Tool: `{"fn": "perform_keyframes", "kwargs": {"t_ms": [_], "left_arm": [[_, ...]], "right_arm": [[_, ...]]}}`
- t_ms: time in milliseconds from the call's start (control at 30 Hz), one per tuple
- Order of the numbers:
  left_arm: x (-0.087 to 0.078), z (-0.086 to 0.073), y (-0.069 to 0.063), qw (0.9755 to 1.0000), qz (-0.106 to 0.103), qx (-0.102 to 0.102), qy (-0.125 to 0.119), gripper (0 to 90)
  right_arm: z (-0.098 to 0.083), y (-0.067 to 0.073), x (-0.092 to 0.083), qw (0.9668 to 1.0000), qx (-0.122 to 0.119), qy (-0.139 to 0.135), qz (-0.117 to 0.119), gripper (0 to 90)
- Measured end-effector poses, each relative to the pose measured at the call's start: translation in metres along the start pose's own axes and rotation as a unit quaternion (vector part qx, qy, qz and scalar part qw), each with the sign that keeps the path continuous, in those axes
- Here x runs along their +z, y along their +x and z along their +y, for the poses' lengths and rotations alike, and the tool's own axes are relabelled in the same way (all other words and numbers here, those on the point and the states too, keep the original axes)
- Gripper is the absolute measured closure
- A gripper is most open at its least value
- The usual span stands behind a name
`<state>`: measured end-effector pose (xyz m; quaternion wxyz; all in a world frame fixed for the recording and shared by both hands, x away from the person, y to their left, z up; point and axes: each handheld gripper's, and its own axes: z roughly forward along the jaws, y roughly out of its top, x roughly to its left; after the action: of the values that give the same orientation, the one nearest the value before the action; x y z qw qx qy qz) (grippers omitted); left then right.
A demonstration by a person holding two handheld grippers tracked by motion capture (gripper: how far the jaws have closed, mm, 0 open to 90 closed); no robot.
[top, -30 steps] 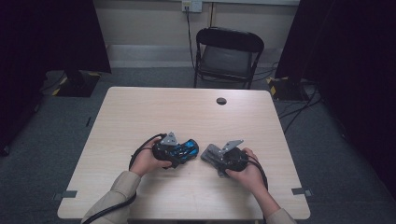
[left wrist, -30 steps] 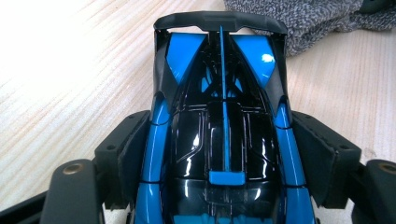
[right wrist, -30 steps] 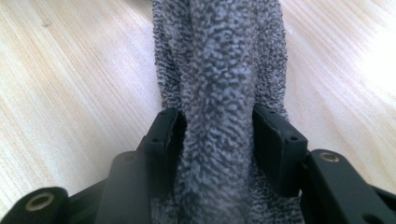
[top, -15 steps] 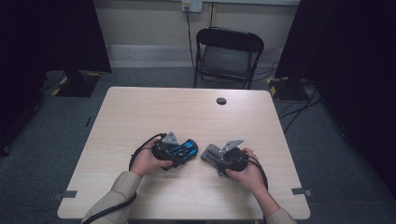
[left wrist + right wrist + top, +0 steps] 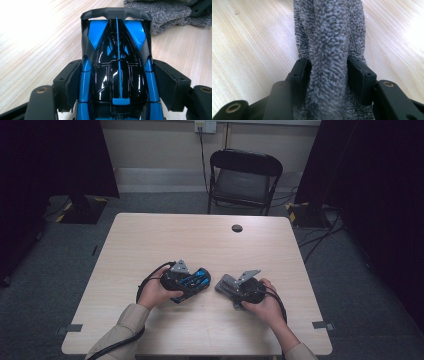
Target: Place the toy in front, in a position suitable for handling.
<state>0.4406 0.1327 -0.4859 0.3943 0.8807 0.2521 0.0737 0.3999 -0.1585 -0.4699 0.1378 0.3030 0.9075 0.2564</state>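
Note:
A blue and black toy car (image 5: 117, 57) lies between the jaws of my left gripper (image 5: 117, 77), its rear wing pointing away from the camera. The jaws have just been closing on it, and both pads (image 5: 72, 82) now press its sides. In the high view the car (image 5: 194, 280) sits low over the table at centre-left, held by my left gripper (image 5: 198, 282). My right gripper (image 5: 328, 72) is shut on a folded grey knitted cloth (image 5: 329, 35), which bulges up between the pads. In the high view the cloth (image 5: 225, 284) faces the car a short way to its right.
The light wooden table (image 5: 200, 240) has a small black round cap (image 5: 237, 228) near its far edge. A black folding chair (image 5: 244, 175) stands behind the table. Dark curtains hang at both sides. The person's forearms come in from the near edge.

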Motion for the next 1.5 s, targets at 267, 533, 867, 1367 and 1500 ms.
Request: {"fn": "perform_keyframes", "kwargs": {"t_ms": [267,533,867,1367,1500], "left_arm": [[0.002,0.002,-0.001,0.9998,-0.001,0.012,0.016,27.2],[0.006,-0.001,-0.001,0.9999,-0.004,0.013,0.006,27.1],[-0.002,-0.007,-0.001,0.9999,0.006,0.010,0.007,21.6],[-0.007,-0.019,-0.004,0.9994,0.006,0.028,0.018,23.6],[-0.007,-0.016,-0.005,0.9992,0.011,0.026,0.029,24.1]], "right_arm": [[0.000,0.000,0.000,1.0000,-0.001,0.001,-0.001,51.7],[0.000,0.000,0.000,1.0000,-0.001,0.000,0.000,51.7],[-0.001,0.000,0.000,1.0000,0.001,-0.002,0.001,51.7],[0.001,0.001,0.000,1.0000,-0.002,0.003,-0.003,51.7],[0.001,0.001,0.000,1.0000,-0.001,0.003,-0.003,51.7]]}}
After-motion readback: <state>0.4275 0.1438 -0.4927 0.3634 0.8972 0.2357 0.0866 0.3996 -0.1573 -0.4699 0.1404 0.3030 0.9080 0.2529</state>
